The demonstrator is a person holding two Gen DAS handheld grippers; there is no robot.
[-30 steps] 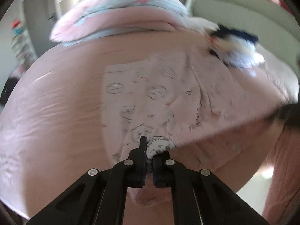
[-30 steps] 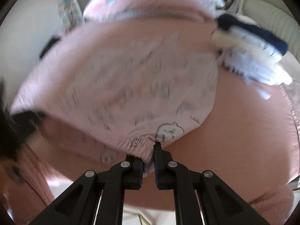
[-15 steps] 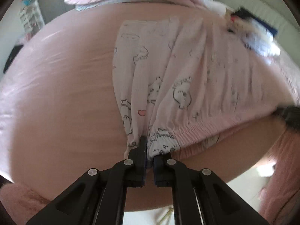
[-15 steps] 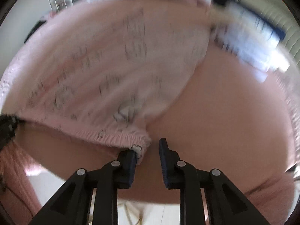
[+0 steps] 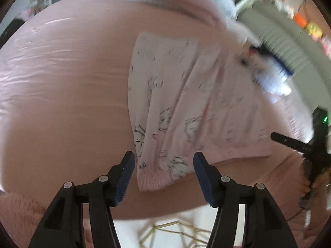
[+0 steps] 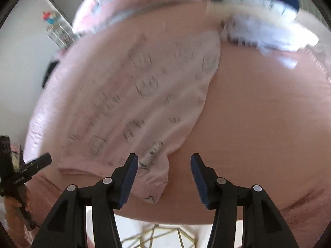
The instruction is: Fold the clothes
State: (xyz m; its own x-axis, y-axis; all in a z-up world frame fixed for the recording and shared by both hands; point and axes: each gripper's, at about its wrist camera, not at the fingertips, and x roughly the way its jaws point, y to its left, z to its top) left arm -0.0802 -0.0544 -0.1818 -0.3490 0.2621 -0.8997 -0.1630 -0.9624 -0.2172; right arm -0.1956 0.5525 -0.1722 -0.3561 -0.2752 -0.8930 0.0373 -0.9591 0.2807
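Both grippers, left gripper (image 5: 164, 159) and right gripper (image 6: 162, 160), are opening, releasing the pyjama trousers (image 5: 178, 107); waistband near, legs stretching far.

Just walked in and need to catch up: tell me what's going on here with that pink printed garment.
A person with a handheld gripper in each hand is folding clothes on a pink bedspread. The pale pink garment with cartoon prints lies spread on it. The left gripper and right gripper sit at the two corners of its elastic waistband, jaws opening; the cloth lies between the fingers but is not pinched. A white and navy pile of clothes waits at the far side.
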